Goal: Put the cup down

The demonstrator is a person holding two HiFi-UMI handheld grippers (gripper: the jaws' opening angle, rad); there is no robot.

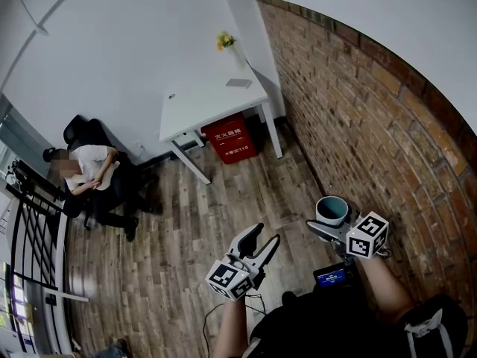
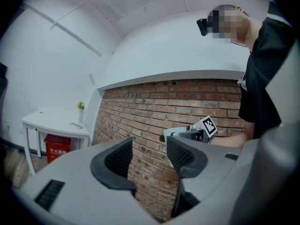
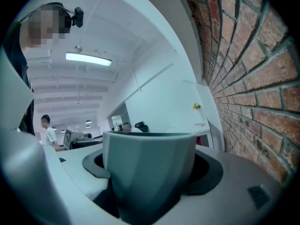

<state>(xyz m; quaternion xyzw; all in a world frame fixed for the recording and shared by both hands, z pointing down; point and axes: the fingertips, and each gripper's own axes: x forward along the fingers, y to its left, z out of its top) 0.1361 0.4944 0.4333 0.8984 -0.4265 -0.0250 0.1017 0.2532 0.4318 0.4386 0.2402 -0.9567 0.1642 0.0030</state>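
A teal cup [image 1: 332, 209] with a pale rim is held upright in the air by my right gripper [image 1: 329, 226], close to the brick wall. In the right gripper view the cup [image 3: 149, 172] fills the space between the jaws, which are shut on its sides. My left gripper [image 1: 261, 245] hangs lower and to the left, over the wooden floor, with open jaws and nothing between its fingertips [image 2: 149, 159]. The left gripper view also catches the right gripper [image 2: 187, 134] against the bricks.
A white table [image 1: 212, 104] stands far ahead by the wall, with a small vase of flowers [image 1: 227, 43] on it and a red box [image 1: 231, 139] beneath. A person sits in a black chair [image 1: 93, 174] at the left. The brick wall [image 1: 373, 118] runs along the right.
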